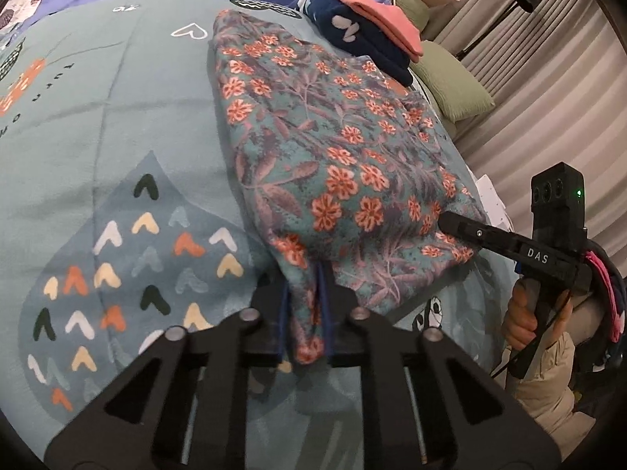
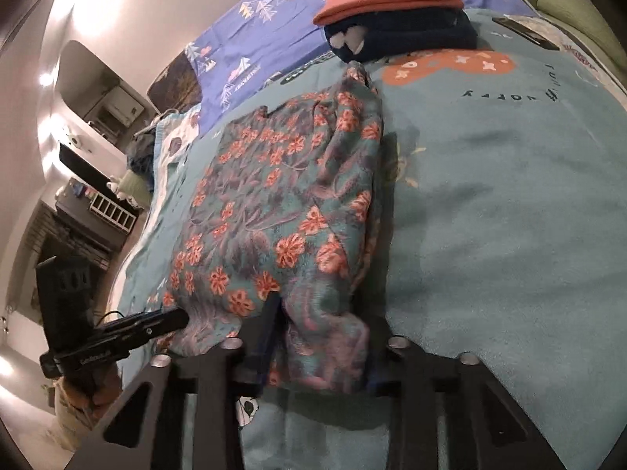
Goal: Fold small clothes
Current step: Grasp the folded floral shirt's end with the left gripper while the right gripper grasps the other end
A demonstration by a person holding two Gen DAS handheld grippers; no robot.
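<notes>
A teal floral garment (image 1: 325, 149) with orange flowers lies folded lengthwise on the teal bedspread (image 1: 117, 117). My left gripper (image 1: 305, 313) is shut on its near left corner, cloth pinched between the blue pads. My right gripper (image 2: 321, 344) is shut on the near right corner of the same garment (image 2: 282, 203). The right gripper also shows in the left wrist view (image 1: 450, 223), its fingertips at the garment's right edge. The left gripper shows in the right wrist view (image 2: 176, 319), at the garment's left edge.
A folded stack, salmon cloth (image 1: 372, 11) on a navy one (image 1: 352, 39), sits at the far end of the bed. Green pillows (image 1: 450, 78) and curtains (image 1: 548, 78) are to the right. A purple sheet (image 2: 254, 39) lies beyond; shelves and furniture (image 2: 98, 196) stand left.
</notes>
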